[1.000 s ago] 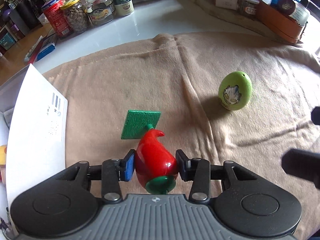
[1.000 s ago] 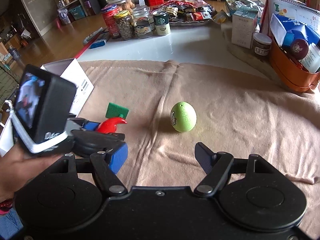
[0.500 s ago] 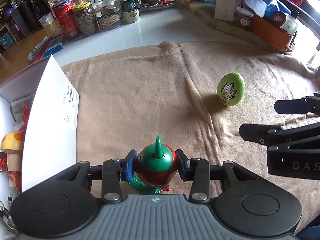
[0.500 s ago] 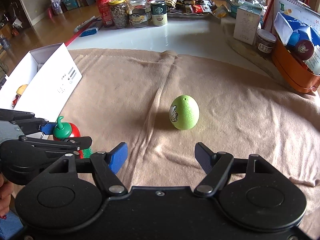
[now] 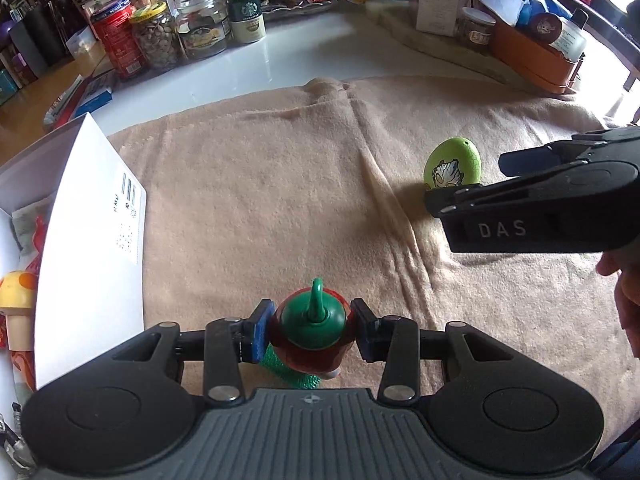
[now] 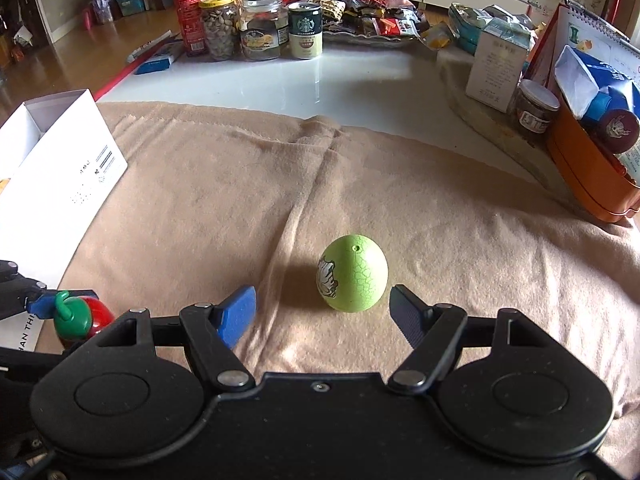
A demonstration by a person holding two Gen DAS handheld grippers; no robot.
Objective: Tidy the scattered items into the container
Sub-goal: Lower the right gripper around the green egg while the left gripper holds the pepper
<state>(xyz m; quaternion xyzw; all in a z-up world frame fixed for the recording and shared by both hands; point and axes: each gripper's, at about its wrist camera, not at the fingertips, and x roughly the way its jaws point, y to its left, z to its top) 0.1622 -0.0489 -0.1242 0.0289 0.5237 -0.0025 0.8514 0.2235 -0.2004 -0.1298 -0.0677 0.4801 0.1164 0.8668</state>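
Scattered items on tan cloth [image 5: 256,200] over the bench, listed left to right with the white box [image 5: 90,240] as landmark. White box sits at far left edge of the cloth, flap up, barcode label facing in; inside it a yellow mushroom toy [image 5: 16,300] plus red stuff, not clear what. Just right of the box: left tool [image 5: 312,330] clamped narrow on red chili toy [image 5: 310,336] with green cap and stem pointing up; both pads press its sides, held over the cloth. Green textured square [image 5: 290,372] shows just under the toy; attached or lying loose, cannot tell. Well right of the box: green egg [image 6: 354,274] with cartoon print, upright on the cloth, free. Right tool [image 6: 322,310] wide, empty, pads either side of the egg and slightly short of it, not touching. Farther from the box, across bare white bench: jars [image 6: 224,26] and a can [image 6: 305,30]. Far right of the box: orange tray [image 6: 588,176] with packets.
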